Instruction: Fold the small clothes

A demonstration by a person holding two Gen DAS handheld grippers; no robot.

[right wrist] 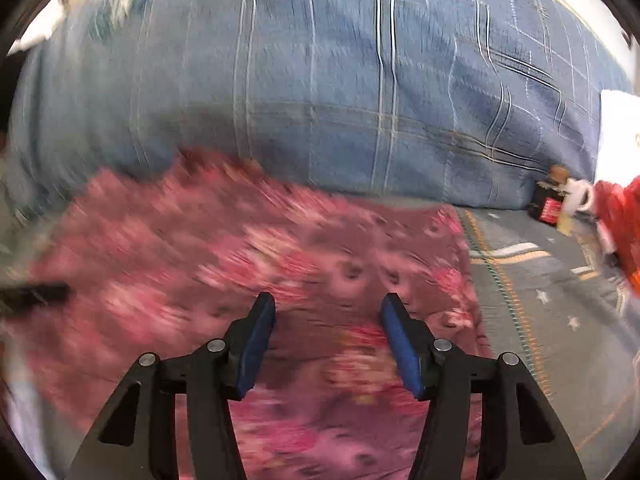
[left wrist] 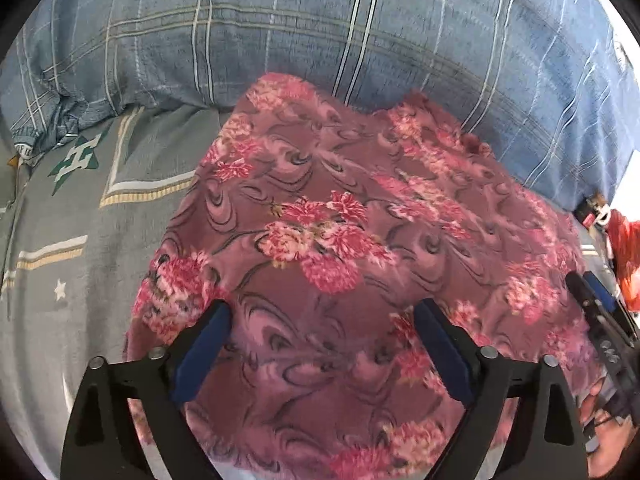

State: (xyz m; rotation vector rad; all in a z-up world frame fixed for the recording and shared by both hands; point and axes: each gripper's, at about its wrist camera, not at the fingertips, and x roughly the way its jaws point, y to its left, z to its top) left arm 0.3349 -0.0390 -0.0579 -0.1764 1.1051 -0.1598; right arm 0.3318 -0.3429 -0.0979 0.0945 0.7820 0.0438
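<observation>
Here, surface: a bed with a grey sheet (left wrist: 60,340) printed with stripes, stars and a green-and-white emblem; a bulky blue plaid quilt (left wrist: 320,32) lies along its far side.
Task's thing: a pink floral garment (left wrist: 320,240), fleecy, lies spread flat on the grey sheet, its far edge up against the blue plaid quilt.
Left gripper (left wrist: 322,312): its jaws stand wide apart over the near part of the pink floral garment; the blue pads are clear of each other and pinch no fold, so it holds nothing.
Right gripper (right wrist: 328,300): its jaws stand parted, less widely than the left's, above the garment near its right edge; no cloth is caught between the blue pads.
Only in the left wrist view: the picture is sharp, so the flower clusters and dark swirls of the print are plain; the garment's left edge and the emblem on the sheet show; the right gripper's dark body appears at the right edge, over the garment's right side, with fingers of the person's hand (left wrist: 604,408) below it.
Only in the right wrist view: the picture is smeared, most heavily on the left; the garment's right edge shows straight against the sheet; beyond it, well apart from the garment, a small dark box (right wrist: 546,204) stands at the foot of the quilt, with a red-and-white cloth item (right wrist: 618,216) just beside it.
In both views: the red item shows at the far right.
</observation>
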